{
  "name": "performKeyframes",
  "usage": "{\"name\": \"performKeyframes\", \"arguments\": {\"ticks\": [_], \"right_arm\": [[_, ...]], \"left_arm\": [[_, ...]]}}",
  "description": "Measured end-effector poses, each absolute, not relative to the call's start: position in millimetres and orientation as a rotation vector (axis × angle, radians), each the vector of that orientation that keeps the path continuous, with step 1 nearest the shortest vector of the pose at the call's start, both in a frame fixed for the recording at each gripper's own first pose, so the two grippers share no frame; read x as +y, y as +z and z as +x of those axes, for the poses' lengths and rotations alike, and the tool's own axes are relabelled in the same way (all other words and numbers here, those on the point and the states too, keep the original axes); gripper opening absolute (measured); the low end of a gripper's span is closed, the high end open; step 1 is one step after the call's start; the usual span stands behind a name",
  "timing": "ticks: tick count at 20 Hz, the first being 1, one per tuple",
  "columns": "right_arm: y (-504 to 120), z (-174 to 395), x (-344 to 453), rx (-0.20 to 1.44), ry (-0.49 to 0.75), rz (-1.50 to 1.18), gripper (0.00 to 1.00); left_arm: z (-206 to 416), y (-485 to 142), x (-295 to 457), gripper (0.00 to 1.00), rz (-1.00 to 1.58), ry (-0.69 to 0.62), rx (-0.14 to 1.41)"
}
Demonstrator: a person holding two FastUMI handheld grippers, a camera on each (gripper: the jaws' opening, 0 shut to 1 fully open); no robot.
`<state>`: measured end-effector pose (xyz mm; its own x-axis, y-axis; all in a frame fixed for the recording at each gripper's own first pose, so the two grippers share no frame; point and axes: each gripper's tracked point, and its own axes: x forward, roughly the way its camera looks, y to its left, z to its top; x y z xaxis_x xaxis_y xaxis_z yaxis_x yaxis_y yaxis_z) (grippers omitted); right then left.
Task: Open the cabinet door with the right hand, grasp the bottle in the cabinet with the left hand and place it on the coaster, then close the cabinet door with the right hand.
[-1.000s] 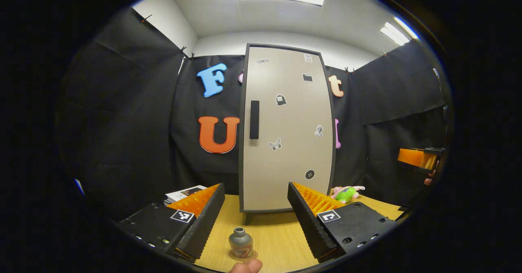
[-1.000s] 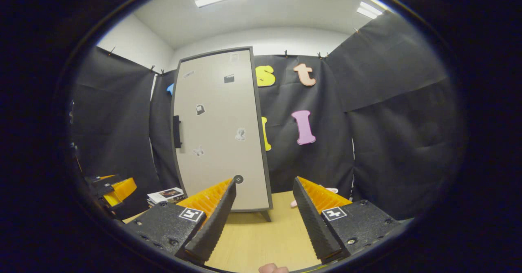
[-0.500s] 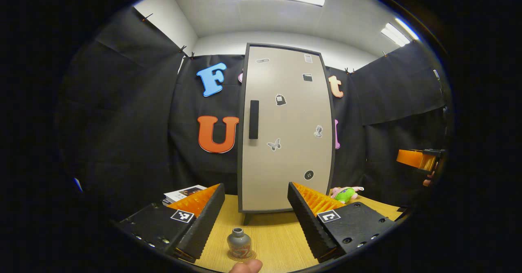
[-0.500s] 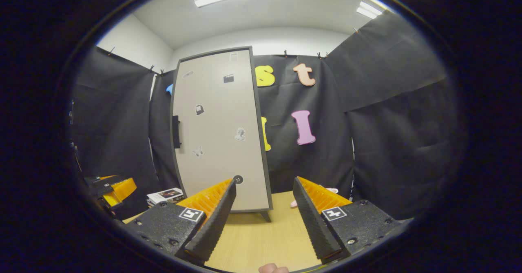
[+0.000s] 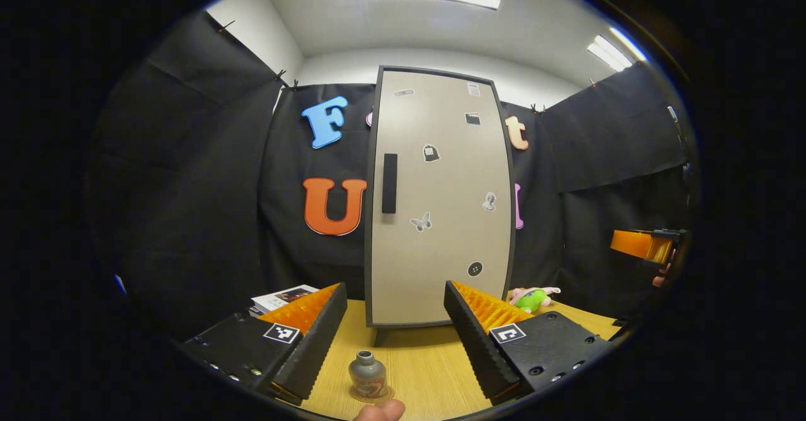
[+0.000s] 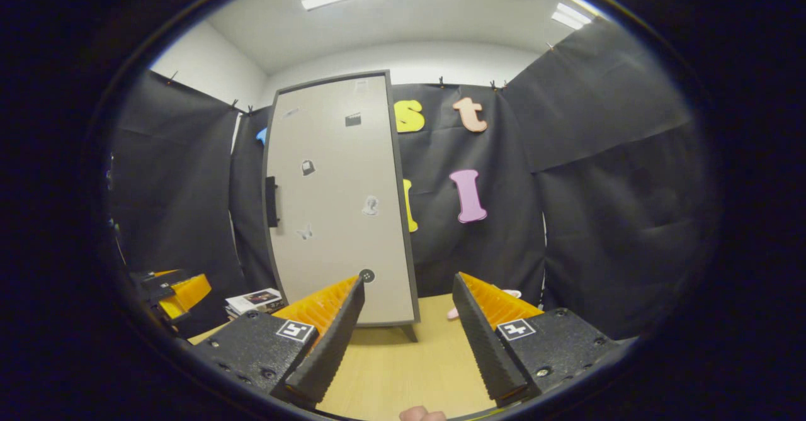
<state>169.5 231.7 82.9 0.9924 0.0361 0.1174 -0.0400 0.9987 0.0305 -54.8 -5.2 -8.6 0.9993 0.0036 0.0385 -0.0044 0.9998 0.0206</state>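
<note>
My left claw (image 5: pixel 395 333) is spread wide and pinching nothing. Between its fingers, at six o'clock in the left gripper view, the small grey bottle (image 5: pixel 367 374) stands upright on the coaster (image 5: pixel 378 394), a flat round disc on the wooden counter (image 5: pixel 422 370). Over the last second the bottle has slid a little up and away in that view, so I judge my left claw is backing off from it, the release already made. A fingertip (image 5: pixel 380 412) of the hand holding the rig shows at the very bottom edge.

Beyond the bottle, at twelve o'clock, the cabinet door (image 5: pixel 441 201) is flat and closed, its dark handle (image 5: pixel 390 183) on the door's nine o'clock side. A stack of booklets (image 5: pixel 283 297) lies at nine o'clock on the counter and a green plush toy (image 5: pixel 534 298) at three o'clock, both well apart from the bottle.

My right claw (image 6: pixel 408 317) is also spread and empty, above bare counter. From the right gripper view the cabinet door stands at eleven o'clock, shut, barely shifted from a second ago. The left claw shows at nine o'clock there.

With the bottle on the coaster and the door shut, I judge the task is essentially finished; only withdrawing remains.
</note>
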Motion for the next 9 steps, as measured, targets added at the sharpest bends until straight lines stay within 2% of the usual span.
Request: {"name": "performKeyframes", "arguments": {"ticks": [9], "right_arm": [[81.2, 169.8, 231.3, -0.113, 0.034, 0.042, 0.91]], "left_arm": [[-55.8, -9.5, -5.1, 0.94, 0.024, -0.001, -0.034]]}}
